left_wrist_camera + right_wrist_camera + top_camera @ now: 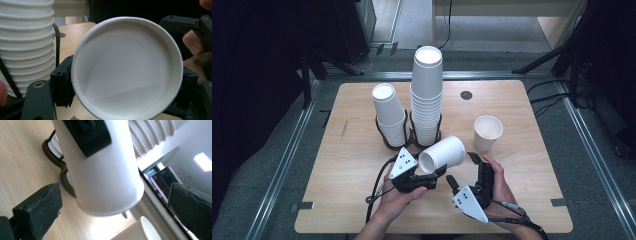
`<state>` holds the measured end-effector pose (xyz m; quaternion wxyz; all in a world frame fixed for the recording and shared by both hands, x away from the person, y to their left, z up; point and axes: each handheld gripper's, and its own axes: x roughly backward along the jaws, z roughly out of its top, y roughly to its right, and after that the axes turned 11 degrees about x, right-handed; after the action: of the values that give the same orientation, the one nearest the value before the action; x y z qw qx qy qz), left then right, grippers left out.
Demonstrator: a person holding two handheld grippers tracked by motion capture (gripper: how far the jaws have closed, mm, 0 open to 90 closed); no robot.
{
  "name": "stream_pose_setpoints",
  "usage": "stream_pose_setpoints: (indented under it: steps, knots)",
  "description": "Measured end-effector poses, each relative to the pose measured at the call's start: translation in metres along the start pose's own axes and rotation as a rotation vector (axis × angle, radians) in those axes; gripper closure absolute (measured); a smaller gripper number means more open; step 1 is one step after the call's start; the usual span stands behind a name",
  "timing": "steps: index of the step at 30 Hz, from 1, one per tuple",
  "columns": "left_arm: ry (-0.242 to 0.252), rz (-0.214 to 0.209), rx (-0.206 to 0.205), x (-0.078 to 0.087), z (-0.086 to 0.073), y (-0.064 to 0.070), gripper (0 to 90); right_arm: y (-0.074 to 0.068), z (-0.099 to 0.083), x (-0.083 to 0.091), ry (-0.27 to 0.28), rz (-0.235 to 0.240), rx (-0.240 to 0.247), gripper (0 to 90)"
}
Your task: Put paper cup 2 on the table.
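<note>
Held cup: a white paper cup (443,154) lies on its side in the air above the middle of the table's near half, its open mouth toward the person and its base pointing away toward the far right corner.
Left gripper: the left gripper (435,175) is clamped on the cup near its rim; in the left gripper view the cup's mouth (127,67) faces the camera with a black jaw pressed against each side.
Right gripper: the right gripper (462,170) sits just beside the cup toward the near right, jaws spread wide; in the right gripper view the cup's wall and base (105,177) hang between the two pads without touching either.
Stacks: two stacks of upside-down cups stand in a black wire holder (412,142) at the table's middle, the shorter stack (390,116) to the left, the taller stack (427,97) just right of it.
Loose cup: a single upright cup (487,133) stands alone toward the right edge, well apart from the stacks.
Table: light wood, with a dark round plug (466,95) near the far edge.
Step in hand: most likely a handover or a turning of the cup between grippers, with the right one lined up on the base end.
Next move: the right jaws would need to close on the cup's lower wall gently enough not to crush the paper, before the left lets go.
</note>
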<state>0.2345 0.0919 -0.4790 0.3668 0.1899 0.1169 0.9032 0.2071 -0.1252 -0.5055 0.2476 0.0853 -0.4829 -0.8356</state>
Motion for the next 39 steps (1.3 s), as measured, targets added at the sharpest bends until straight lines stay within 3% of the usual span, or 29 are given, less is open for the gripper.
stream_pose_setpoints:
  steps: [2, 3, 4, 5, 7, 8, 9, 10, 16, 19, 20, 21, 26, 27, 28, 32, 33, 34, 39]
  knots:
    - [0.044, 0.022, 0.01, 0.001, -0.002, -0.003, 23.2, 0.003, -0.001, 0.003, -0.009, 0.019, -0.069, 0.1]
    - [0.054, 0.013, 0.017, 0.001, -0.003, -0.004, 23.1, 0.004, -0.002, 0.004, -0.016, 0.023, -0.102, 0.1]
    - [0.054, 0.013, 0.017, 0.001, -0.003, -0.004, 23.1, 0.004, -0.002, 0.004, -0.016, 0.023, -0.102, 0.1]
    - [0.067, -0.002, 0.022, 0.001, -0.004, -0.006, 23.0, 0.008, -0.004, 0.007, -0.036, 0.029, -0.164, 0.4]
    - [0.085, -0.007, 0.022, 0.001, -0.006, -0.006, 22.9, 0.009, -0.004, 0.008, -0.041, 0.03, -0.183, 0.4]
    - [0.092, -0.001, 0.013, 0.001, -0.007, -0.006, 22.9, 0.013, -0.005, 0.01, -0.055, 0.027, -0.257, 0.4]
    - [0.092, -0.001, 0.013, 0.001, -0.007, -0.006, 22.9, 0.013, -0.005, 0.01, -0.055, 0.027, -0.257, 0.4]
    - [0.101, -0.001, 0.011, 0.0, -0.008, -0.006, 22.9, 0.017, -0.005, 0.011, -0.05, 0.035, -0.376, 0.4]
    - [0.104, 0.024, 0.017, -0.001, -0.01, -0.008, 22.9, 0.028, -0.005, 0.015, -0.028, 0.048, -0.67, 0.7]
    - [0.119, 0.021, 0.021, 0.0, -0.011, -0.008, 22.9, 0.031, 0.0, 0.018, -0.03, 0.087, -0.788, 0.9]
    - [0.119, 0.021, 0.021, 0.0, -0.011, -0.008, 22.8, 0.031, 0.0, 0.018, -0.03, 0.087, -0.788, 0.9]
    - [0.125, 0.024, 0.026, 0.0, -0.011, -0.008, 22.8, 0.033, 0.003, 0.02, -0.033, 0.112, -0.874, 0.9]
    - [0.152, 0.043, 0.032, 0.001, -0.013, -0.01, 22.8, 0.035, 0.003, 0.02, -0.05, 0.154, -1.08, 0.8]
    - [0.152, 0.043, 0.032, 0.001, -0.013, -0.01, 22.8, 0.035, 0.003, 0.02, -0.05, 0.154, -1.08, 0.8]
    - [0.163, 0.048, 0.037, 0.001, -0.013, -0.011, 22.8, 0.035, 0.003, 0.02, -0.075, 0.159, -1.158, 0.9]
    - [0.172, 0.043, 0.031, 0.001, -0.014, -0.01, 22.8, 0.035, -0.001, 0.018, -0.089, 0.179, -1.359, 1.0]
    - [0.172, 0.043, 0.031, 0.001, -0.014, -0.01, 22.8, 0.035, -0.001, 0.018, -0.089, 0.179, -1.359, 1.0]
    - [0.183, 0.043, 0.029, 0.001, -0.014, -0.009, 22.8, 0.037, -0.003, 0.015, -0.089, 0.184, -1.478, 0.9]
    - [0.184, 0.033, 0.021, 0.0, -0.016, -0.007, 22.8, 0.042, -0.005, 0.01, -0.063, 0.181, -1.699, 0.4]
